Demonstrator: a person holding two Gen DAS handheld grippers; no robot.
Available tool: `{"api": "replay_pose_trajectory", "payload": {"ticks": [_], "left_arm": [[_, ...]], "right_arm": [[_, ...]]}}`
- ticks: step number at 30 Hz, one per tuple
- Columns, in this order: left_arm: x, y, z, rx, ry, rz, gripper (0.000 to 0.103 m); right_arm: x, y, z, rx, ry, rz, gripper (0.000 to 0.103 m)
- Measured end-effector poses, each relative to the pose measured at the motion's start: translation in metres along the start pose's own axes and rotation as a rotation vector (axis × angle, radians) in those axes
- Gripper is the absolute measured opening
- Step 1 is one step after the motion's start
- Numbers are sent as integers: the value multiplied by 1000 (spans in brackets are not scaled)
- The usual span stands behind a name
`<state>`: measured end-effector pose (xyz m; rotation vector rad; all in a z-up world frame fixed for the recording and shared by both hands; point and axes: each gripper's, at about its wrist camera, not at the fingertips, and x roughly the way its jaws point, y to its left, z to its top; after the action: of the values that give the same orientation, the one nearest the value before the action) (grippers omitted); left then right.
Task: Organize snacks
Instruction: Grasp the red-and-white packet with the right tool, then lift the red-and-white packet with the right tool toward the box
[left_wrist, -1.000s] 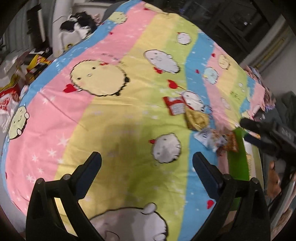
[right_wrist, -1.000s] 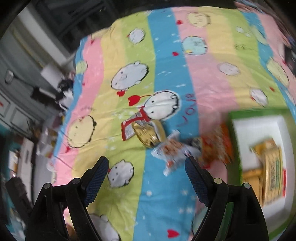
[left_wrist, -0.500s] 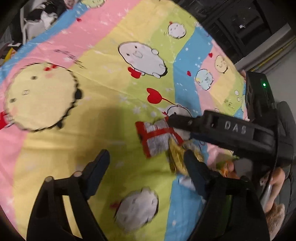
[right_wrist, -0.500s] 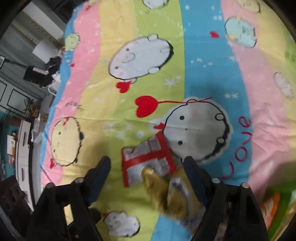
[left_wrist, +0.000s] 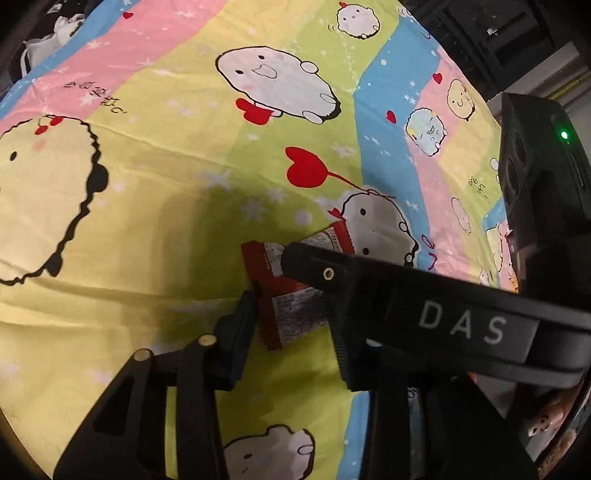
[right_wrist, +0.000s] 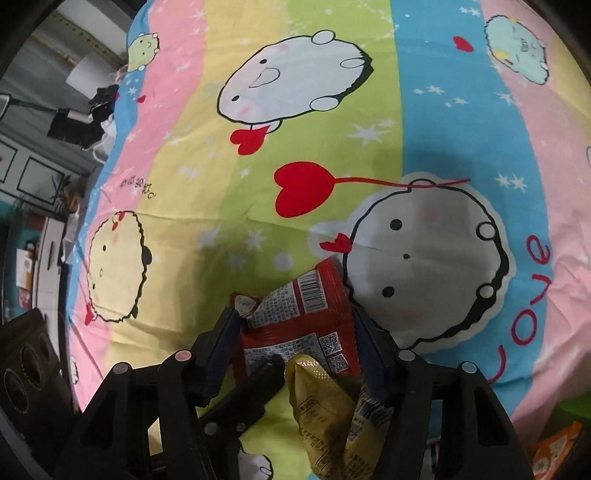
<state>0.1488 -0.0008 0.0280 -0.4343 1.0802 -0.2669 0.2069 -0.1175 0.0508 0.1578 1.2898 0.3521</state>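
Note:
A red snack packet (left_wrist: 295, 308) with white print lies on the cartoon bedsheet (left_wrist: 147, 184). My left gripper (left_wrist: 291, 306) is closing on the packet's lower end, and its pads touch both sides. One finger (left_wrist: 321, 271) of the right gripper crosses over the packet's top. In the right wrist view the red packet (right_wrist: 295, 325) fills the gap of my right gripper (right_wrist: 295, 317), whose jaws are closing. Both its pads are against the packet, and one corner buckles. A yellow snack packet (right_wrist: 325, 413) stands just behind, close to the camera. A left finger (right_wrist: 255, 387) pokes in beside it.
The striped sheet (right_wrist: 332, 129) spreads flat ahead of both grippers. An orange packet (right_wrist: 554, 450) and a strip of green tray (right_wrist: 572, 406) show at the lower right. The right gripper's camera body (left_wrist: 535, 184) blocks the right side of the left wrist view. Room clutter (right_wrist: 74, 118) lies beyond the bed's left edge.
Both grippers have come down and forward onto the red packet. Their jaws have narrowed from wide apart to touching it. The right gripper now crosses the left wrist view.

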Motion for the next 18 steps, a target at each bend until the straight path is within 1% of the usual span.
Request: {"api": "replay_pose_trajectory", "payload": {"ticks": [1,3,4,8,14,18], "left_arm": [[-5,-1,-1,3,-7,0,35],[-11,-6,-2,17,-30,21,35],[-19,-8,-2,25,-48,29,35],[-46,-10,-5,17,-90,13,35],[-99,-24,-21,52,-170,26,35],[-126,-37,-35,83,-211,23,35]], "right_arm": [[-2,1,-1,-5,-4,5,59],[-8,7,-6,-26,-15,33,58],[-14,13,-10,-38,-25,31,58],[-36,28,-19,-62,-75,32,58],[-78,51,-39,-94,-147,61,58],[-107,65,-61,-103,-201,70,58]]}}
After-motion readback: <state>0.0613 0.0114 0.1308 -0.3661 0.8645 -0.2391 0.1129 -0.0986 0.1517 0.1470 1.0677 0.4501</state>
